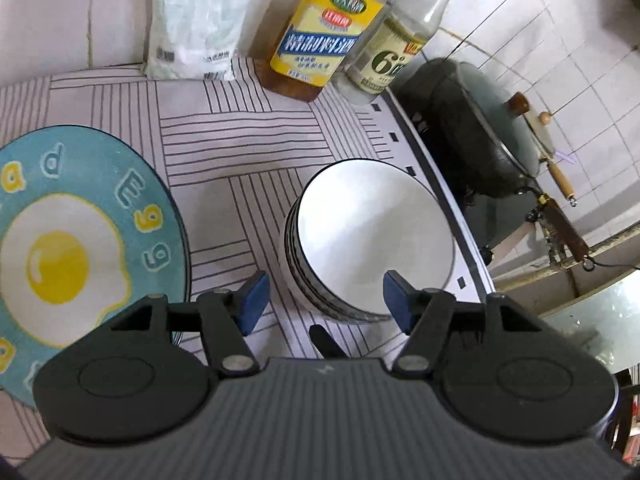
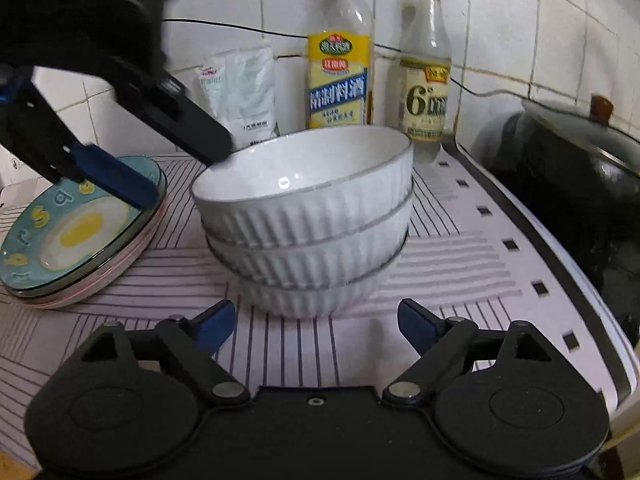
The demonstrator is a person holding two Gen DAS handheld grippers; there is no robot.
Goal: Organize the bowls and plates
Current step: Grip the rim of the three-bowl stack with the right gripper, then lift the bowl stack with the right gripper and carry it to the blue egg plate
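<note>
Fingers of the right gripper [image 2: 316, 320] stand wide and hold nothing; just ahead of them sits the stack of bowls [image 2: 308, 224], three ribbed white bowls nested on the table [image 2: 460, 272]. Left gripper [image 1: 324, 300] is likewise spread wide and empty, hovering above the stack, its right finger over the near rim. To the left of both pairs of fingers lies the stack of plates [image 2: 76, 236], egg-patterned plate on top. Beyond the bowls stand two bottles [image 2: 340, 60] and a white bag [image 2: 240, 92]; a lidded wok [image 2: 580, 168] sits to the right. Risks, as I judge them: a descending finger could catch the top rim and tip the stack; pushing the bowls forward could topple a bottle.
</note>
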